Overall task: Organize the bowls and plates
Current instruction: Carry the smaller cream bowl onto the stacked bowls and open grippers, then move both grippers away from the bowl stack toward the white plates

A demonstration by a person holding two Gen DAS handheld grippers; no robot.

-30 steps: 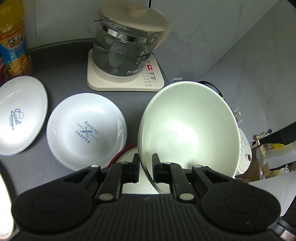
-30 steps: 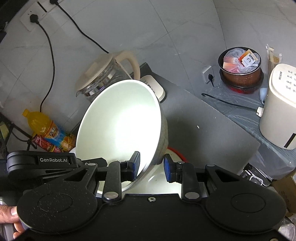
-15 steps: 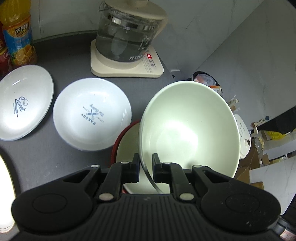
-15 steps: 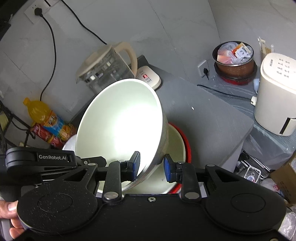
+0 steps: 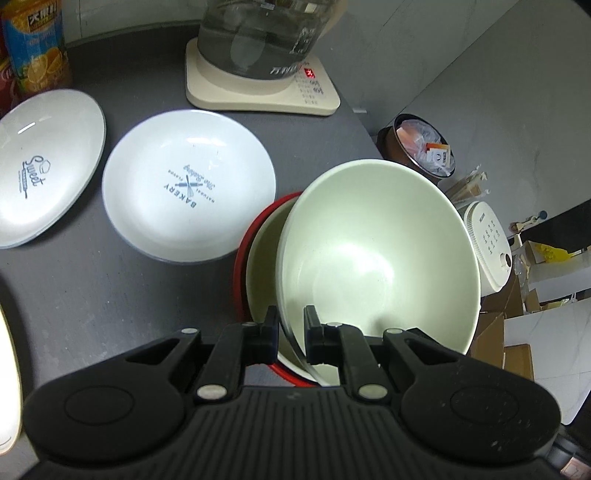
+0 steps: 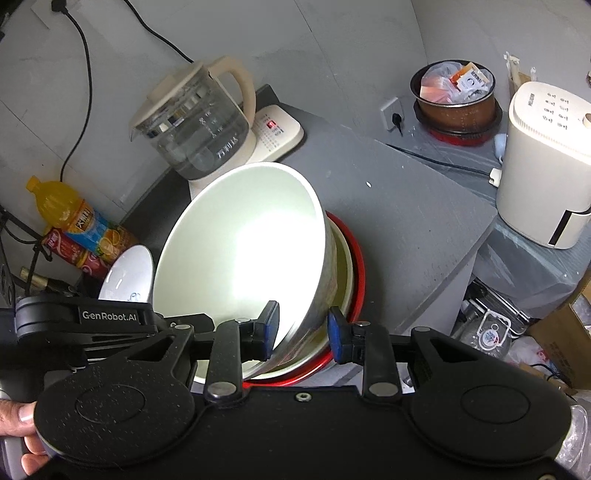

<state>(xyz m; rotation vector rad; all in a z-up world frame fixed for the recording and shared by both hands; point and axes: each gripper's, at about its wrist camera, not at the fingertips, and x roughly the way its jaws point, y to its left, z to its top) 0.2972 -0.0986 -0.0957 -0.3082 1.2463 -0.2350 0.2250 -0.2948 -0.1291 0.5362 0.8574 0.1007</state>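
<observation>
Left gripper (image 5: 290, 334) is clamped on the near rim of the pale green bowl (image 5: 376, 258), which I'm holding tilted, nested into the red-rimmed bowl (image 5: 258, 254) on the bench (image 5: 92, 295). Right gripper (image 6: 303, 330) has its fingers apart, straddling the same rim without pinching. My worry: letting go at this tilt could make the bowl rock and clatter, or nudge the red one into the bakery plate (image 5: 188, 184) just beside it. 1 more plate (image 5: 40, 173) sits further left, the kettle (image 5: 258, 33) behind.
</observation>
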